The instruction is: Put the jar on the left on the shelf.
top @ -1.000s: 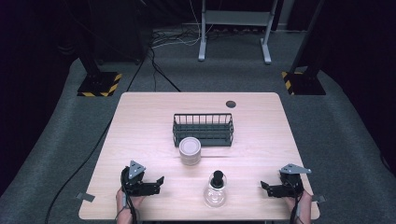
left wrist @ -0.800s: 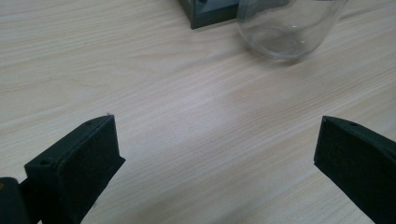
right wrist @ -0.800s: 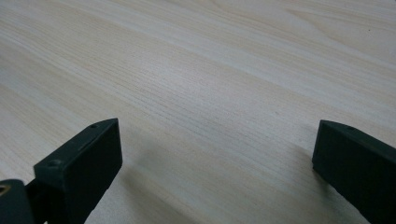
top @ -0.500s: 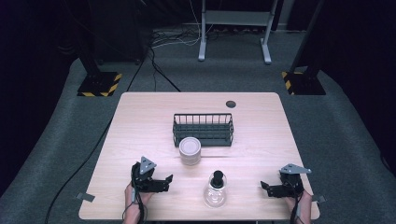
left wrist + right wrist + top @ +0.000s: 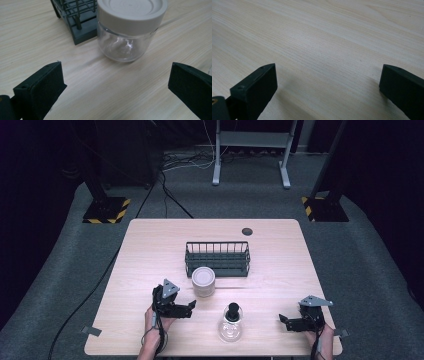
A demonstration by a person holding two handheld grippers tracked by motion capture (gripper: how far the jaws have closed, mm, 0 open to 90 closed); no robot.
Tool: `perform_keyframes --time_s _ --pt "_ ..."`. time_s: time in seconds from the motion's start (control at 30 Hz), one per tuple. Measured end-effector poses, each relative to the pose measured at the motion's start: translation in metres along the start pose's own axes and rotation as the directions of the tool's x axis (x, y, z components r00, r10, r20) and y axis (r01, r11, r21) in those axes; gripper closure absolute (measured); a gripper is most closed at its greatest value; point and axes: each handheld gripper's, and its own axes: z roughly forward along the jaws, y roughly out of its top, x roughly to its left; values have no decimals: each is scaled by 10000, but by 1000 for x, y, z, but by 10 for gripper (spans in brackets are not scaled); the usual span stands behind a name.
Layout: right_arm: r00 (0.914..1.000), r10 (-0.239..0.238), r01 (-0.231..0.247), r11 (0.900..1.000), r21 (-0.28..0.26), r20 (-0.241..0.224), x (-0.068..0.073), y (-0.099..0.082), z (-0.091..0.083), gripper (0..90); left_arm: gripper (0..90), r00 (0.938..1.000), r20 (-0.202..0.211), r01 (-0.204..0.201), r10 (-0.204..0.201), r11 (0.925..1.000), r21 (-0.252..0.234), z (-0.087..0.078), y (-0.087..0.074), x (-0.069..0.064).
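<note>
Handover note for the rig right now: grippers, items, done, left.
Left gripper: open, holds nothing, aimed at the white-lidded jar, short of it.
Right gripper: open, holds nothing, low over bare table at the near right.
Jar stands upright, lid on, just in front of the wire basket. Glass flask with black stopper stands near the front edge between the grippers.
Done: nothing grasped yet.
Left: probably close the left gripper on the jar; the basket holds nothing so far.
</note>
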Motion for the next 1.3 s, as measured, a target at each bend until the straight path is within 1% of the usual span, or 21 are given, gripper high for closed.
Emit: perform_keyframes --time_s 0.1,0.2,0.47,0.73,1.0,1.07,1.13,1.3 --pt "10000 -12 12 10000 9 19 0 0 0 6 0 9999 162 12 -9 9999 -161 4 4 -3" --pt "10000 -9 9 10000 17 30 0 0 0 6 0 9998 221 41 -35 9996 -269 8 8 -5" --pt "10000 -16 16 10000 27 46 1 0 0 6 0 9998 170 -93 99 9992 -383 17 17 -7" --pt "10000 -24 24 10000 32 52 1 0 0 6 0 9997 57 -226 228 9991 -359 29 26 -9" --pt "10000 -46 46 10000 38 67 1 0 0 6 0 9994 -32 -354 354 9992 -186 41 32 -10" --pt "10000 -48 48 10000 37 68 1 0 0 6 0 9994 -102 -342 340 9992 -222 43 34 -11" --pt "10000 -47 46 10000 36 65 1 0 0 6 0 9994 -72 -326 324 9992 -234 44 35 -11" --pt "10000 -47 47 10000 35 66 1 0 0 6 0 9991 -123 -419 416 9989 -216 49 38 -13"
